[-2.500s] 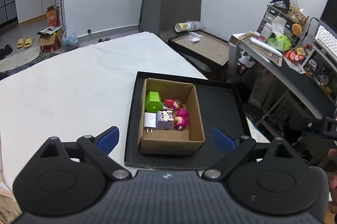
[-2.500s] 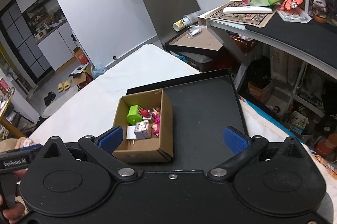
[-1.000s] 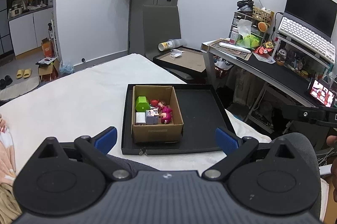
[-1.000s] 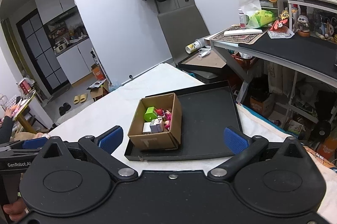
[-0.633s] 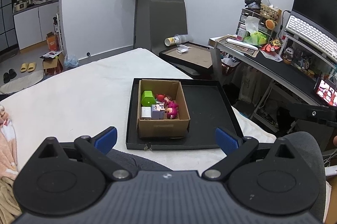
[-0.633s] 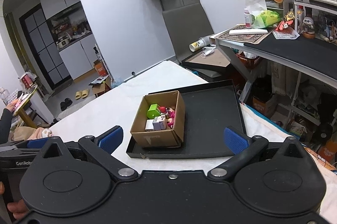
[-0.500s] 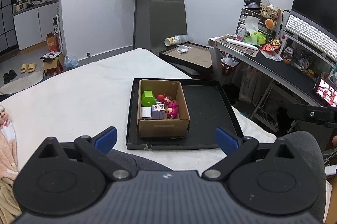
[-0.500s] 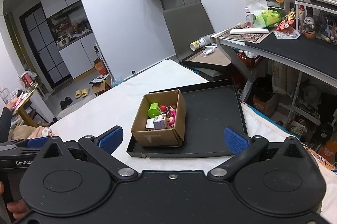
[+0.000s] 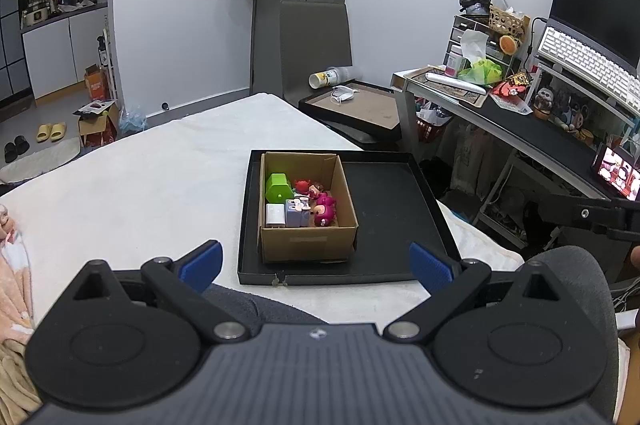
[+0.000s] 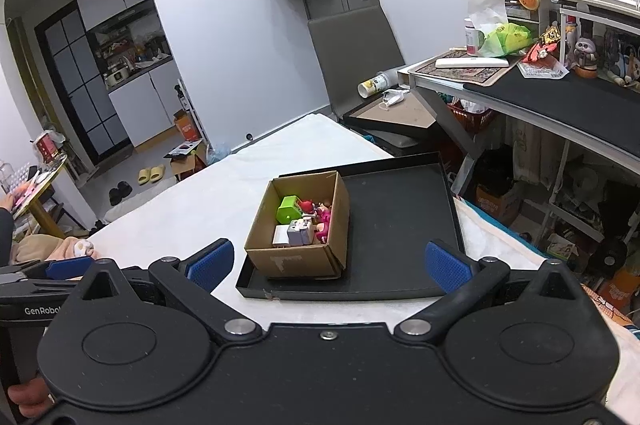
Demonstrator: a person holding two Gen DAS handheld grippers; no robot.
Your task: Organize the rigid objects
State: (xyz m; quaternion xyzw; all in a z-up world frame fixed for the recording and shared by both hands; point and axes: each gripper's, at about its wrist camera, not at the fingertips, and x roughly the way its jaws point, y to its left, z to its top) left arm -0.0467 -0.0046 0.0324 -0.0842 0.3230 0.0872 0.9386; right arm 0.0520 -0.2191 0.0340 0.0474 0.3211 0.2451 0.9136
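Note:
A small cardboard box (image 9: 308,240) stands in the left half of a shallow black tray (image 9: 392,209) on the white bed. In the box lie a green block (image 9: 278,185), a white charger (image 9: 275,214), a grey-lilac block (image 9: 297,212) and pink and red toy figures (image 9: 325,209). The box also shows in the right wrist view (image 10: 294,261), on the tray (image 10: 400,225). My left gripper (image 9: 316,263) is open and empty, held back from the tray's near edge. My right gripper (image 10: 328,267) is open and empty, also short of the tray.
The white bed (image 9: 140,181) spreads to the left of the tray. A cluttered desk (image 9: 520,129) stands at the right, with a chair and a framed board (image 9: 360,105) beyond the bed. A pink soft toy (image 9: 8,225) lies at the bed's left edge.
Both grippers have drawn back and up from the box, so tray and box look smaller and farther. Both stay open and empty. The box contents have not moved.

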